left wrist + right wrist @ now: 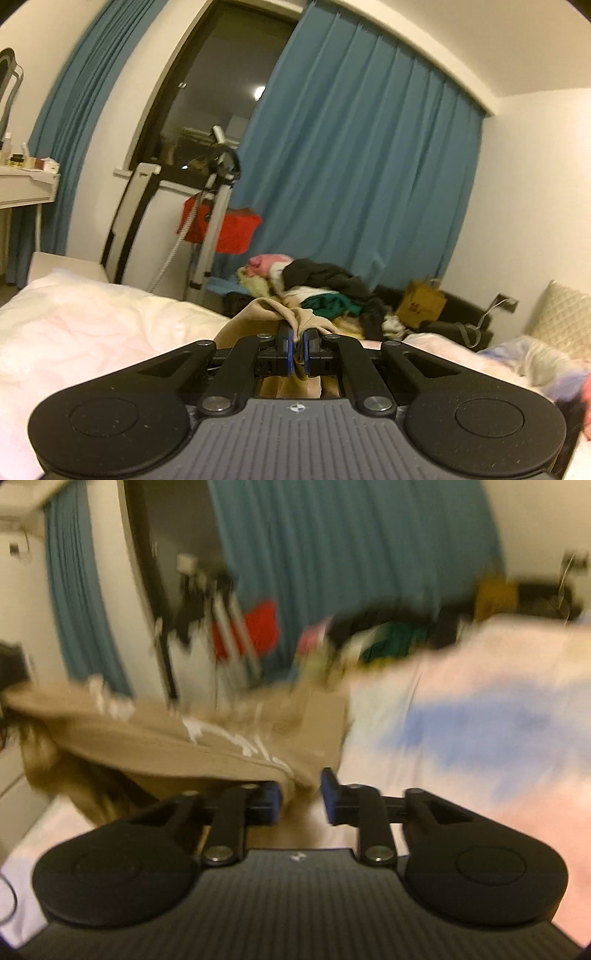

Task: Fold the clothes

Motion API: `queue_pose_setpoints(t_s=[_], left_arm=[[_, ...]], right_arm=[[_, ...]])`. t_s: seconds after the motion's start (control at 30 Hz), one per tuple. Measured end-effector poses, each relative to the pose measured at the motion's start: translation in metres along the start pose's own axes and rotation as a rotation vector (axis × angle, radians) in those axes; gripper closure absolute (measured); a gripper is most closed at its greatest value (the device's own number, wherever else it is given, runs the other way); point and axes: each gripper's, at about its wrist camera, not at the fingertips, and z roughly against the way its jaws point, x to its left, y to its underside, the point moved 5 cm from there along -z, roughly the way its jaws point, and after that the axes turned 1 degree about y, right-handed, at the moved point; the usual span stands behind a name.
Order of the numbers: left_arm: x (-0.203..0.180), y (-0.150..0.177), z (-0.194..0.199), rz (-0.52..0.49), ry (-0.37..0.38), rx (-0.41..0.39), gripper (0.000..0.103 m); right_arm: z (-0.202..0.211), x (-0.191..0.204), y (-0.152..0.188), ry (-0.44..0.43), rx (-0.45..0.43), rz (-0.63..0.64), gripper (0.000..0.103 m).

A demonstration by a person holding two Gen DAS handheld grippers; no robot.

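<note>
One tan garment (266,314) in play; I count two grippers, one bed (92,325), and one heap of mixed clothes (317,291) beyond the bed's far edge.

Left gripper (297,354): blue pads nearly together, clenched on a bunched fold of the tan garment. The cloth rises in a hump just ahead of the pads, above the bed's pale cover.

Right gripper (299,797): jaws stand apart by a moderate gap. Tan cloth lies in that gap and against the left pad; the right pad appears clear of it. The view is badly motion-blurred, so I cannot tell whether this gripper is actually grasping the cloth or merely has it passing between the fingers.

In the right wrist view the garment (166,734) spreads leftward from the gripper, lifted off the bed, with white markings on it that I cannot read. The bed cover (480,720) there shows pink and blue patches.

Behind the bed: blue curtains (351,155), one dark window (207,92).
</note>
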Motion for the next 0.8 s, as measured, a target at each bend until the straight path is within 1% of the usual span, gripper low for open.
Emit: queue_pose_setpoints(t_s=[0.03,0.07,0.2,0.27,0.3,0.33,0.4,0.47,0.5,0.6,0.63,0.7,0.77,0.8], left_arm=[[-0.004,-0.002,0.004,0.008,0.027,-0.011,0.098],[-0.009,-0.003,0.01,0.02,0.061,-0.026,0.098],[-0.027,-0.004,0.025,0.007,0.177,-0.044,0.098],[-0.033,0.0,0.027,0.032,0.24,-0.017,0.098],[-0.035,0.004,0.023,0.035,0.248,0.007,0.098],[-0.036,0.008,0.019,0.036,0.252,0.032,0.098],[-0.039,0.017,0.01,0.038,0.259,0.082,0.097],[-0.038,0.029,-0.003,0.036,0.246,0.148,0.097],[-0.039,0.037,-0.015,0.032,0.237,0.194,0.097],[-0.034,0.055,-0.053,0.019,0.192,0.292,0.094],[-0.033,0.062,-0.068,0.016,0.179,0.325,0.093],[-0.024,0.071,-0.093,0.015,0.147,0.37,0.084],[-0.013,0.081,-0.121,0.016,0.11,0.418,0.082],[-0.006,0.085,-0.13,0.022,0.096,0.439,0.077]], right_arm=[[0.014,-0.002,-0.013,0.011,-0.062,0.022,0.091],[0.027,-0.003,-0.025,0.019,-0.115,0.043,0.091],[0.073,-0.007,-0.065,0.016,-0.234,0.135,0.092],[0.096,-0.008,-0.086,0.015,-0.294,0.181,0.092],[0.108,-0.009,-0.096,0.014,-0.324,0.204,0.092],[0.115,-0.011,-0.102,0.014,-0.331,0.219,0.091],[0.103,-0.023,-0.095,0.016,-0.232,0.211,0.091],[0.076,-0.04,-0.081,0.029,-0.104,0.19,0.091],[0.061,-0.051,-0.071,0.029,-0.027,0.149,0.091],[0.017,-0.077,-0.039,0.001,0.176,0.015,0.091],[0.006,-0.084,-0.029,-0.002,0.22,-0.028,0.091],[-0.017,-0.095,-0.009,-0.001,0.301,-0.086,0.091],[-0.027,-0.099,0.001,0.01,0.322,-0.117,0.09],[-0.029,-0.101,0.004,0.013,0.325,-0.132,0.09]])
